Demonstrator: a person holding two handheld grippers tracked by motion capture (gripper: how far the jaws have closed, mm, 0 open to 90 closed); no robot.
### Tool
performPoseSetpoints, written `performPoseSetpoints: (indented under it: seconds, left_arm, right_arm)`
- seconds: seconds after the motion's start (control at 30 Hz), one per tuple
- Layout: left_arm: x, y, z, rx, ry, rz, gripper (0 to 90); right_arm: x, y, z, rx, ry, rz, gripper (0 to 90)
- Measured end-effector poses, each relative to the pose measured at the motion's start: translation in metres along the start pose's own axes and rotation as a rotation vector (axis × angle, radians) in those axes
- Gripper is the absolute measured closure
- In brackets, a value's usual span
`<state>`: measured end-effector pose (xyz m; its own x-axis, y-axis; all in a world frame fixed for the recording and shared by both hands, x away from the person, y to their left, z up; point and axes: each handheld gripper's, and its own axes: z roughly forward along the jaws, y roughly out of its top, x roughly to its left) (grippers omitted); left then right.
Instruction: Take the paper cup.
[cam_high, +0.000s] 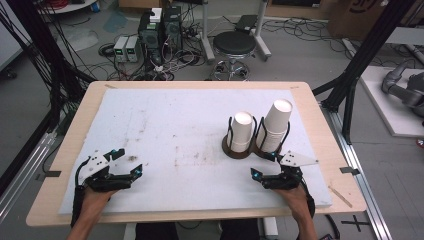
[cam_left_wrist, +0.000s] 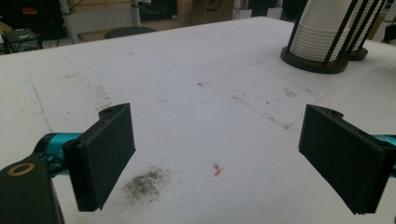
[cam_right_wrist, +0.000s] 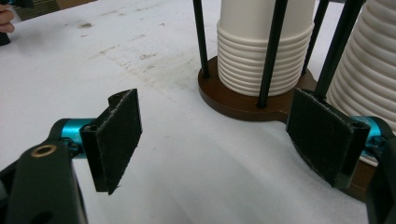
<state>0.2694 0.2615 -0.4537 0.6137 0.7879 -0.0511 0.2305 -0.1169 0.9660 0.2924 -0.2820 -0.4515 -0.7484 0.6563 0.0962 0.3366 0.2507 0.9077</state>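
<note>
The two stacks of white paper cups stand in a dark wire holder at about 3 o'clock on the white foam board. They look light, thin-walled and easily crushed, so a gentle pinch on the top cup's wall seems best. The right gripper rests just beside the holder at its 6 o'clock, jaws apart and empty; the left gripper lies at 8 o'clock, likewise spread.

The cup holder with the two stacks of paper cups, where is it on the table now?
In the high view the cup holder stands right of the middle of the white table, just beyond the right gripper, whose open fingers point at its brown base.
</note>
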Motion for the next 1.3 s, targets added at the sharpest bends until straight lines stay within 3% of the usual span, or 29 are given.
performPoseSetpoints:
  seconds: [0.3,0.63,0.9,1.3]
  left_arm:
    - [0.0,0.0,0.0,0.006,-0.003,0.008,10.5]
    - [0.001,0.001,0.002,0.019,-0.004,-0.009,10.5]
    - [0.001,0.001,0.001,0.017,0.002,-0.01,10.5]
    - [0.001,0.001,0.002,0.018,-0.003,-0.011,10.5]
  right_arm:
    - [0.004,0.001,0.002,0.019,-0.025,-0.036,18.8]
    - [0.003,0.003,-0.003,0.009,-0.003,-0.01,18.8]
    - [0.009,0.022,-0.024,-0.036,0.021,-0.049,18.8]
    - [0.005,0.064,-0.053,-0.011,0.067,-0.05,18.7]
